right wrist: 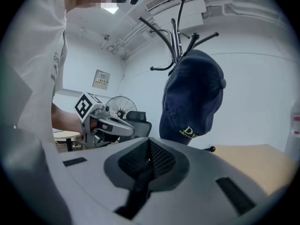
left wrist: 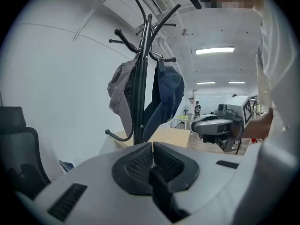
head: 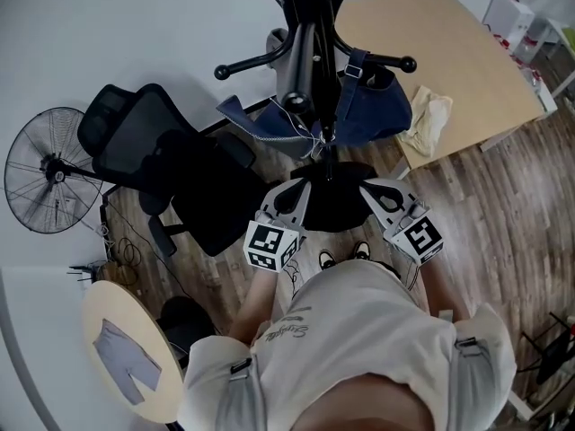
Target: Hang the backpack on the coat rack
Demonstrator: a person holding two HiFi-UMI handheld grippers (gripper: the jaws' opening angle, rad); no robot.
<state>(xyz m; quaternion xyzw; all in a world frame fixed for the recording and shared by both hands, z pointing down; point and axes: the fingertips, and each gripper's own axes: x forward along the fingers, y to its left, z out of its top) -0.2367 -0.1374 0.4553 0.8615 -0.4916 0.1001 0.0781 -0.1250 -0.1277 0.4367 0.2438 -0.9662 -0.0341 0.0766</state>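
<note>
Navy-blue backpack (head: 373, 106) hanging on the black coat rack (head: 305, 43), strap looped over one upper hook (left wrist: 164, 59), body drooping beside the centre pole, clear of the floor. Yellow lettering low on the fabric, too small to read. Greyer fold of fabric (left wrist: 122, 95) on the pole's other side; unclear whether part of the same bag.

Left gripper (head: 292, 194) and right gripper (head: 375, 191) side by side in front of the person (head: 359, 348), both aimed toward the rack, neither touching the backpack. Jaws of the left gripper pressed fully together, nothing between them. Jaws of the right gripper likewise closed tight and empty. Marker cube on top of each.

Beyond the rack, light wooden counter (head: 467, 61), with a crumpled cream cloth (head: 429, 119) at its near corner, just beside the backpack in the head view. Black office chair (head: 162, 164) to the rack's left, a standing fan (head: 49, 173) further left against the white wall. Small round table (head: 112, 308) at lower left, a folded grey garment (head: 126, 362) lying near its middle. Dark wood-plank floor (head: 503, 196) underneath.
</note>
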